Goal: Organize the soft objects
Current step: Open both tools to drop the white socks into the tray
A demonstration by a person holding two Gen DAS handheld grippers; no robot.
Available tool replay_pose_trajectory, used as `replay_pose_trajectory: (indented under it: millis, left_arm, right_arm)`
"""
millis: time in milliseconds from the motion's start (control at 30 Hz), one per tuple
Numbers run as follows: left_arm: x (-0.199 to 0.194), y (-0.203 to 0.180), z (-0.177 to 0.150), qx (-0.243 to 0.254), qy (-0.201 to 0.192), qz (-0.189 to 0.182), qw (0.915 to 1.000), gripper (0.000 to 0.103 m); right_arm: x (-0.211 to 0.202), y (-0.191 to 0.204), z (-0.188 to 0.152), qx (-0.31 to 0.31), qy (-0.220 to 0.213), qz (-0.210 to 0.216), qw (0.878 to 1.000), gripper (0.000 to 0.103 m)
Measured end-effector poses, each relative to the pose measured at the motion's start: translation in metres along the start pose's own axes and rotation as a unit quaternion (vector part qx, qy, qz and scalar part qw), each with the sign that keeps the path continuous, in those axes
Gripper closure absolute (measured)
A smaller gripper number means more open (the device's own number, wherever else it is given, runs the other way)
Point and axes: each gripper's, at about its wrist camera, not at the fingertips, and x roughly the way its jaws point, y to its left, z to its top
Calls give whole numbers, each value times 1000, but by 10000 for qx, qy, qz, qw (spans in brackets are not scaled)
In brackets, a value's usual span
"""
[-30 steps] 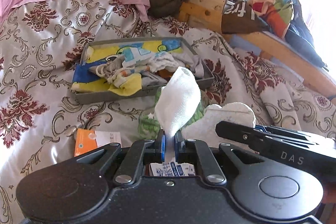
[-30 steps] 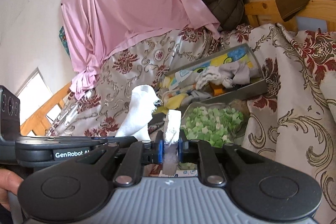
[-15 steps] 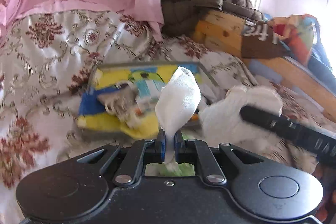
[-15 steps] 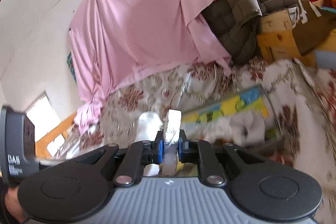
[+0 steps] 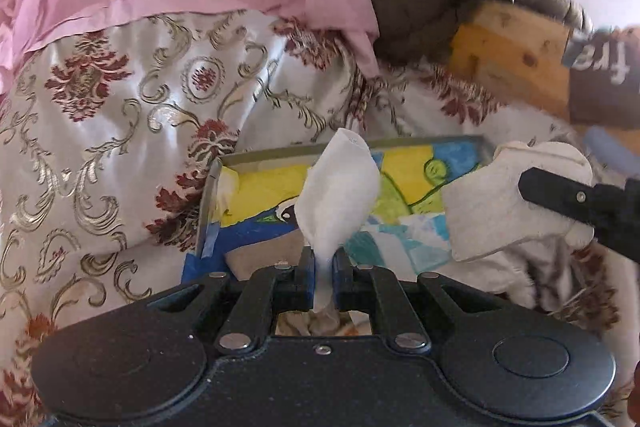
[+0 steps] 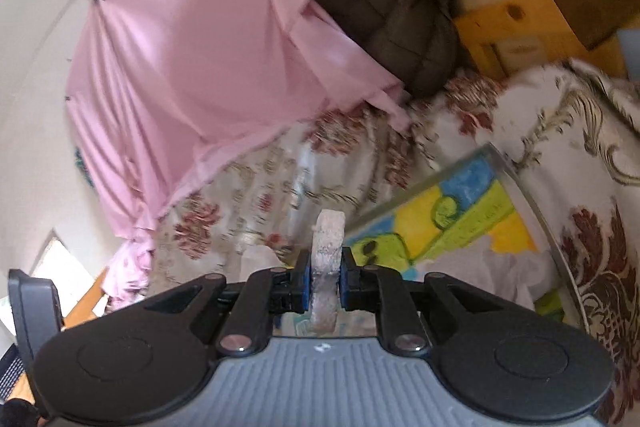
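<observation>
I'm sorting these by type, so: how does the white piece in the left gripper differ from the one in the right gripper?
The white cloth in the left gripper is thin, smooth and bright white; the thick pad in the right gripper is duller, off-white and coarser. The white cloth puffs up to a rounded point, while the thick pad keeps a flat slab shape with lobed edges. Both are pinched by shut grippers above the gray tray.

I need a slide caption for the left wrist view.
Left gripper holding a white sock above the gray tray.
</observation>
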Motion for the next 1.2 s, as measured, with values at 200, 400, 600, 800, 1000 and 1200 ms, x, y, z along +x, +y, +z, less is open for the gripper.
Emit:
replay_pose_trajectory:
  millis: [200,400,600,800,1000,1200]
  left_arm:
    - [24,-6,-4,45,158,-77,9998,92]
    - [23,-12,-9,-46,116,-7,9999,77]
    - [10,-14,-10,-159,81,46,9998,56]
    - [-14,-21,-18,-254,-203,99,9994,42]
    - [-56,-26,-39,-574,-709,197,9956,31]
    - [-112,-26,-70,-891,-1135,307,9891,22]
  right_arm:
    - [10,-15,-2,27,246,-489,9985,79]
    - [7,-12,-6,-372,267,-1119,9927,45]
    - [-4,-4,-10,-788,200,-1349,9875,25]
    - [-29,14,-18,-1313,-15,-1429,9810,15]
    - [-70,31,-28,-1589,-155,-1488,9759,10]
    - [-117,47,-44,-1625,-219,-1455,9757,5]
